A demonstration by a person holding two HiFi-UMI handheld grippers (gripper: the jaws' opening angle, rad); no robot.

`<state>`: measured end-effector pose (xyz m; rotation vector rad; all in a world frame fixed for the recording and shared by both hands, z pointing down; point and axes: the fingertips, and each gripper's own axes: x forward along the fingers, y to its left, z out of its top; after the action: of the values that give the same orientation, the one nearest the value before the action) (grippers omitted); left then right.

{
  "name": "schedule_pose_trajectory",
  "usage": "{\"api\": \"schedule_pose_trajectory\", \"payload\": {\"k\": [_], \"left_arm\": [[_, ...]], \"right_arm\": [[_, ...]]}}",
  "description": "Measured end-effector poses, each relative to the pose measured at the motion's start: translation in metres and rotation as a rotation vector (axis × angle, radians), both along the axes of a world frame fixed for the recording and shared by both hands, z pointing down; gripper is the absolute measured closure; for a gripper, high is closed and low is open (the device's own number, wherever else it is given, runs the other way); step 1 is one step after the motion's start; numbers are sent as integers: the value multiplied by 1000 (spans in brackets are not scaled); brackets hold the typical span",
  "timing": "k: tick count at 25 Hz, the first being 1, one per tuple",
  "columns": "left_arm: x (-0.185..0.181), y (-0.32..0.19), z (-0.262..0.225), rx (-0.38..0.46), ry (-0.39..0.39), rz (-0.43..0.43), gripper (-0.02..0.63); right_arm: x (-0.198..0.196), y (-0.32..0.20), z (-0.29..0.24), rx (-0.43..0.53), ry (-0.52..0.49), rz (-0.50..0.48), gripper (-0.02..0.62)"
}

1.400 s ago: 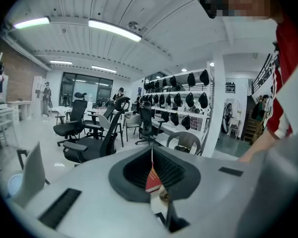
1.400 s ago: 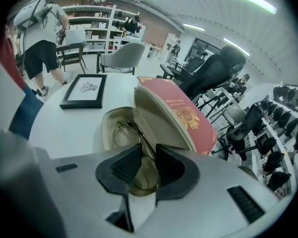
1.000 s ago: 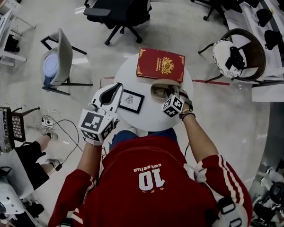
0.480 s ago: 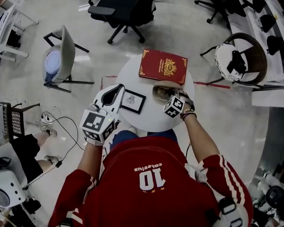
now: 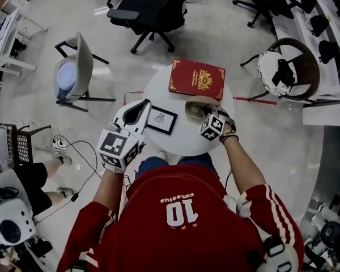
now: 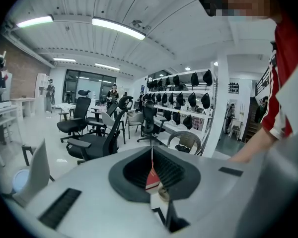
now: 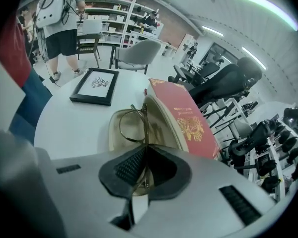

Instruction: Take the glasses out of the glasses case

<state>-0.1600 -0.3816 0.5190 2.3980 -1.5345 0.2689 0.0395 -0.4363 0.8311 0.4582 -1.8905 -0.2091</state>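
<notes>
At table (image 5: pixel 184 143) far edge: book (image 5: pixel 196 79). Just before book: case (image 5: pixel 196 107), glasses (image 7: pixel 134 125) inside. Left of case, on table: frame (image 5: pixel 160 120). At case's near end: right gripper (image 7: pixel 145 150). Left of frame, over table's left rim: left gripper (image 5: pixel 143 106).

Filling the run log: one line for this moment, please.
right tongs: shut on glasses | glasses: in open case | left tongs: shut, empty

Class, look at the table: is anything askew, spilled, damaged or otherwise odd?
Nothing looks spilled or broken. The glasses sit askew in the open glasses case, pinched by the right tool. The red book lies at the far edge of the table, and its corners seem to overhang.
</notes>
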Motion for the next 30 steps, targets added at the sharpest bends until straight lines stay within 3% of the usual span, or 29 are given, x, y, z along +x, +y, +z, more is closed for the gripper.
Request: {"api": "schedule_pose_trajectory", "payload": {"k": [18, 24, 30], "left_arm": [[13, 30, -24, 63, 40, 132, 592], [22, 47, -33, 93, 55, 190, 592], [27, 62, -44, 128, 57, 233, 592]], "right_arm": [[0, 45, -77, 77, -155, 142, 569], [-3, 58, -128, 115, -299, 270, 569], [-4, 72, -190, 123, -542, 431, 569]]}}
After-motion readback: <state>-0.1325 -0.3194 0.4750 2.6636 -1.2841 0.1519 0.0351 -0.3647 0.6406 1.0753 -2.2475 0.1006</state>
